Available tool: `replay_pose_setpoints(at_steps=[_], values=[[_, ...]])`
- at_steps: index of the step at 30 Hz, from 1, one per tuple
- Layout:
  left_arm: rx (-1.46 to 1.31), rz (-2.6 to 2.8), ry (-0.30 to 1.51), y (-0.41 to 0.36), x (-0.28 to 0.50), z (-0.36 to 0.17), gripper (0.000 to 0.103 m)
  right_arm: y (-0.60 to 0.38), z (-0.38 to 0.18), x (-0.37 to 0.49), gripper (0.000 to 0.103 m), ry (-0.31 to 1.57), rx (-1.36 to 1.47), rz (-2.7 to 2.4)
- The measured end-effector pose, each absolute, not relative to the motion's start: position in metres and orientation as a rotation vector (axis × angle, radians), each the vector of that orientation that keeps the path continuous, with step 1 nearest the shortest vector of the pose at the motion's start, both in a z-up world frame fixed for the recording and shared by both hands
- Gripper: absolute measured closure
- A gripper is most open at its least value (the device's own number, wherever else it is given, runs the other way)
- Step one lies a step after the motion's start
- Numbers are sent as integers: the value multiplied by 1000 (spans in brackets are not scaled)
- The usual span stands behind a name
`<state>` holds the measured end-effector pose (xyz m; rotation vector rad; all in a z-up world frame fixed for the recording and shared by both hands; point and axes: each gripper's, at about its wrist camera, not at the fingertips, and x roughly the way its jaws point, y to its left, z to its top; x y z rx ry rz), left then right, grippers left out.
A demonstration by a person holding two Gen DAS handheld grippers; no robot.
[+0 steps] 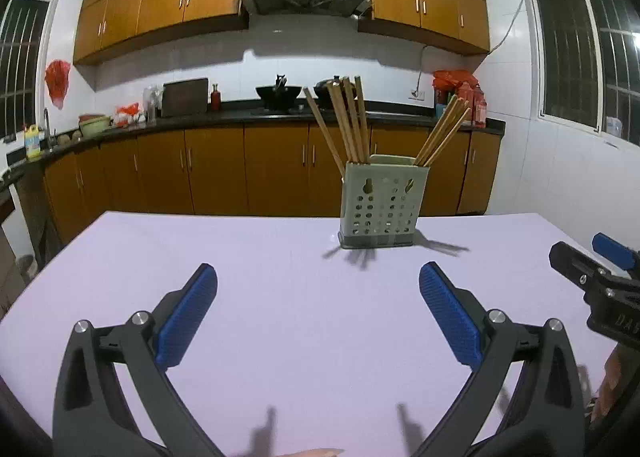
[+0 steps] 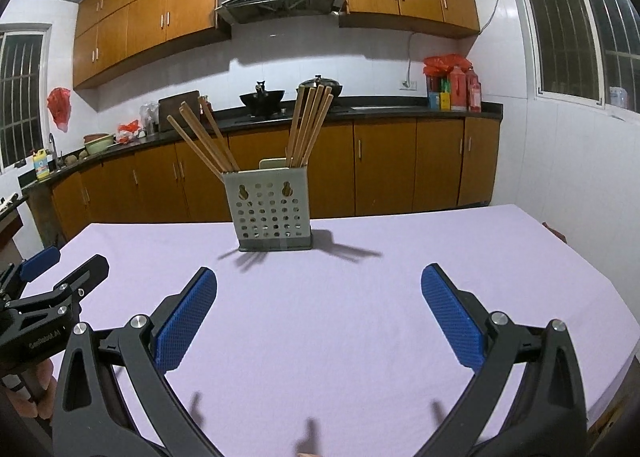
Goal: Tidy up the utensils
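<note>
All the chopsticks I can see stand in the perforated grey holder (image 1: 378, 205) toward the far side of the lilac-covered table (image 1: 280, 297): one bunch of chopsticks (image 1: 344, 121) leans out of one compartment, a second bunch (image 1: 442, 133) fans out of the other. No loose utensil lies on the cloth in either view, so the sorting looks finished or nearly so; if anything remains, it may be only straightening the two bunches, and I cannot tell whether more utensils wait out of sight. The left gripper (image 1: 318, 297) hovers above the table on the near side of the holder and well apart from it, its blue pads (image 1: 188, 321) spread wide with nothing between them. The right gripper (image 2: 318, 297) hangs alongside, likewise wide apart and empty, pointing toward the holder from slightly to its right. Each gripper shows at the edge of the other's view, so the two sit side by side, level and low, neither touching the holder nor the cloth.
</note>
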<state>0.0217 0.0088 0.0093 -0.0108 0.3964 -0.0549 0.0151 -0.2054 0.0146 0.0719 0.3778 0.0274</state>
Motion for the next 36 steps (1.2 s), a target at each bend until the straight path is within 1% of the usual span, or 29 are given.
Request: replay_pose_setpoints(at_steps=[36], values=[[-5,-63,391,-4,23,8,4,-205,12,13,2,383,86,33]])
